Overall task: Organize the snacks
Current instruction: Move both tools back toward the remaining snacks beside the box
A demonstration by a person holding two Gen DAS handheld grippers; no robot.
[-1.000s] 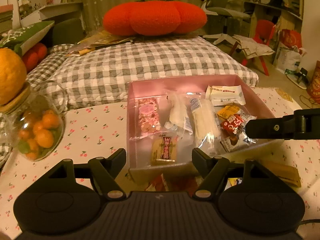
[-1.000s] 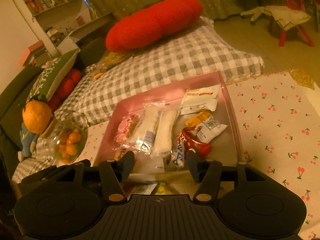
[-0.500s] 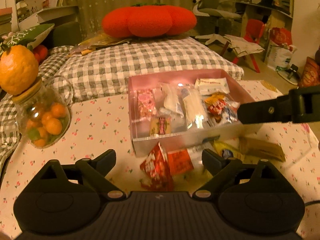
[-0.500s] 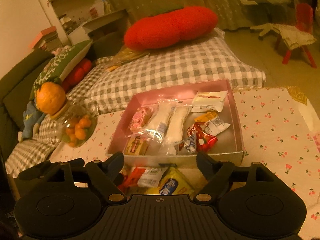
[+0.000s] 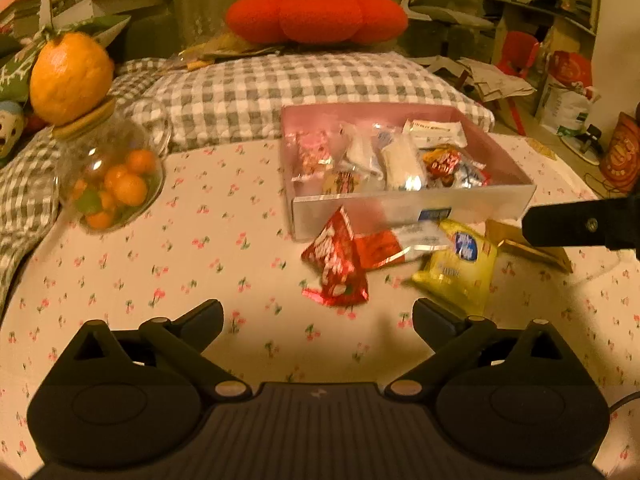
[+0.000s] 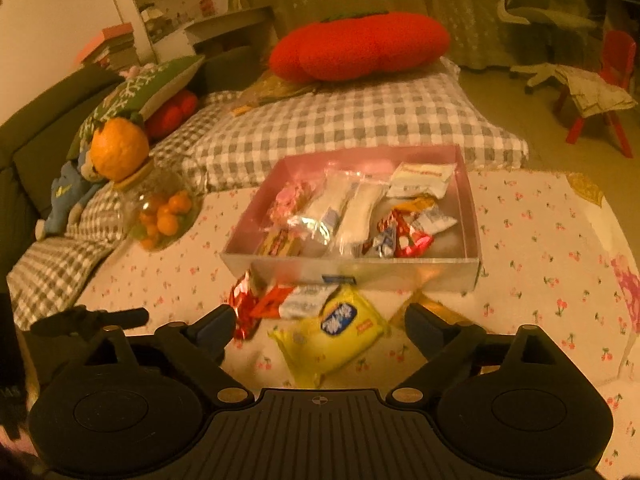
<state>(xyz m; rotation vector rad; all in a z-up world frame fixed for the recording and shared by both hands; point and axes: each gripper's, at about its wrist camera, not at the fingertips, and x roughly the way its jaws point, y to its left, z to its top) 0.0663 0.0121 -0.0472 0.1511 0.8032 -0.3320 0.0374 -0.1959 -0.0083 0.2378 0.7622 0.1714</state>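
A pink box (image 5: 408, 111) holding several wrapped snacks sits on the cherry-print tablecloth. In front of it lie a red triangular packet (image 5: 338, 264), a red-and-white packet (image 5: 394, 244), a yellow packet (image 5: 460, 276) and a flat golden-brown packet (image 5: 532, 250). My left gripper (image 5: 318, 316) hovers short of the red packet, its jaws opening with only tablecloth between them. My right gripper (image 6: 320, 322) hangs over the yellow packet (image 6: 332, 336), its jaws opening and its pads clear of the packet. One right finger (image 5: 580, 226) reaches in from the right edge of the left wrist view.
A glass jar of small oranges (image 5: 108, 184) with a big orange (image 5: 70, 74) on its lid stands at the left. A grey checked cushion (image 5: 304, 88) and a red pumpkin cushion (image 5: 316, 14) lie behind the box. The table's edge (image 6: 616, 240) runs along the right.
Both grippers have drawn back from the box and spread their jaws wider. The loose packets in front of the box have come into full view.
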